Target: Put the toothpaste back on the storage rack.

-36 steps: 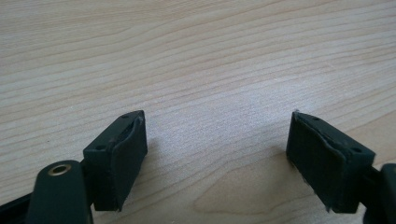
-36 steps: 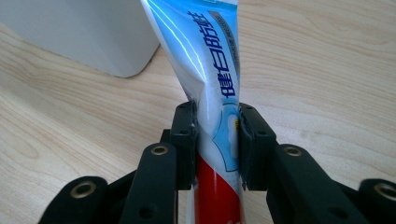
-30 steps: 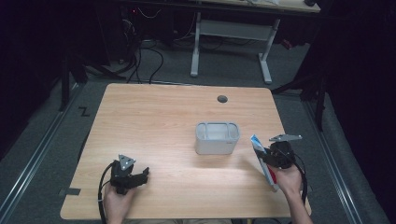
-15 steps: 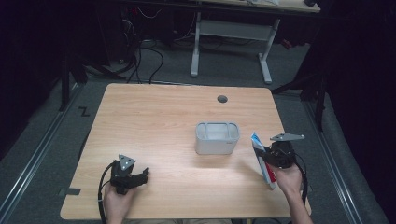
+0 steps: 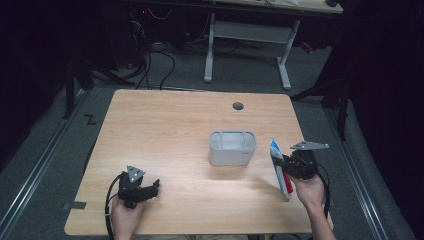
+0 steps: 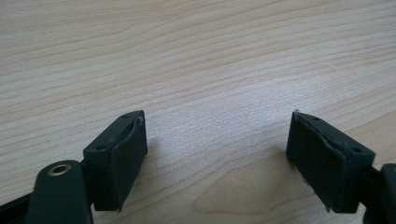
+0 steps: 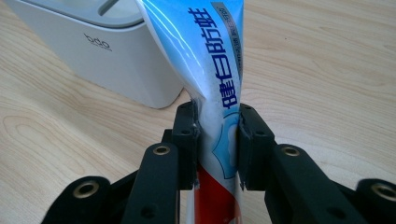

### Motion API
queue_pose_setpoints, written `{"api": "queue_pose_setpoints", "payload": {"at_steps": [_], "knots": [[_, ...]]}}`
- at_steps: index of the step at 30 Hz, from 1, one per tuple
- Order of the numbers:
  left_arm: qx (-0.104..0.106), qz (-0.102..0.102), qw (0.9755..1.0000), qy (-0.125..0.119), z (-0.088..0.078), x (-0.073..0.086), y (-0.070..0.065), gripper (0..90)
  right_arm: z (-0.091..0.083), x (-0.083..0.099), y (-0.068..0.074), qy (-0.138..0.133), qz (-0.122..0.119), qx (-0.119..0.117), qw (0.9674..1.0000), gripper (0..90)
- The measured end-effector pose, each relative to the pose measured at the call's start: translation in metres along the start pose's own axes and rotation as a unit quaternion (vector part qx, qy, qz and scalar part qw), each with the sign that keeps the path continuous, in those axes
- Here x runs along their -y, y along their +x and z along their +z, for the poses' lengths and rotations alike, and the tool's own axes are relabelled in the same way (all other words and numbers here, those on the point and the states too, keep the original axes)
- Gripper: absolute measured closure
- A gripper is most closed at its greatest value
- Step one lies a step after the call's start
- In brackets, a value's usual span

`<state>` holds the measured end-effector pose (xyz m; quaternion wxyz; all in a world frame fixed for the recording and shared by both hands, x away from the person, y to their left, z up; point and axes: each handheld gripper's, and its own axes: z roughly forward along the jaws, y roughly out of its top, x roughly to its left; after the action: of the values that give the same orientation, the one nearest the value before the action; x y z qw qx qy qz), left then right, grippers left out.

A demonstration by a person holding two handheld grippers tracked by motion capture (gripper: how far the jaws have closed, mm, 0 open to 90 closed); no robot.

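A toothpaste tube (image 7: 212,88), blue and white with a red lower part, is pinched across its middle by the right gripper (image 7: 215,140), whose jaws are closed snugly against both flat sides. In the high view the tube (image 5: 280,167) lies along the right part of the wooden table (image 5: 165,135), just right of a white holder (image 5: 232,147) with open compartments at the top. The step in hand appears to be the grasp and lift of the tube; the next move would call for raising it, turning it upright and lowering it into a compartment. The holder's near wall (image 7: 116,60) stands close in the way. The left gripper (image 6: 217,154), jaws wide apart and empty, rests low over bare wood near the front left (image 5: 136,187), well apart.
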<state>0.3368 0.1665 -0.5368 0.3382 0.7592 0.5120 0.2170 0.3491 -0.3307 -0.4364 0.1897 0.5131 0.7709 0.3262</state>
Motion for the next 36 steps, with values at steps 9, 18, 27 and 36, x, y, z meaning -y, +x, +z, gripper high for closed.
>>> {"api": "queue_pose_setpoints", "payload": {"at_steps": [9,18,27,36], "knots": [[0.0,0.0,1.0,0.0,0.0,0.0,0.0,20.9,-0.007,-0.007,0.004,-0.014,-0.008,-0.004,0.9999,72.2],[0.0,0.0,1.0,0.0,0.0,0.0,0.0,20.9,-0.013,-0.013,0.009,-0.028,-0.016,-0.012,0.9994,72.2],[0.001,0.0,1.0,0.0,0.0,0.0,0.0,20.9,-0.018,-0.018,0.015,-0.045,-0.018,-0.024,0.9986,72.5],[0.0,0.0,1.0,0.0,0.0,0.0,0.0,20.9,-0.021,-0.026,0.021,-0.056,-0.031,-0.03,0.9975,72.5]]}}
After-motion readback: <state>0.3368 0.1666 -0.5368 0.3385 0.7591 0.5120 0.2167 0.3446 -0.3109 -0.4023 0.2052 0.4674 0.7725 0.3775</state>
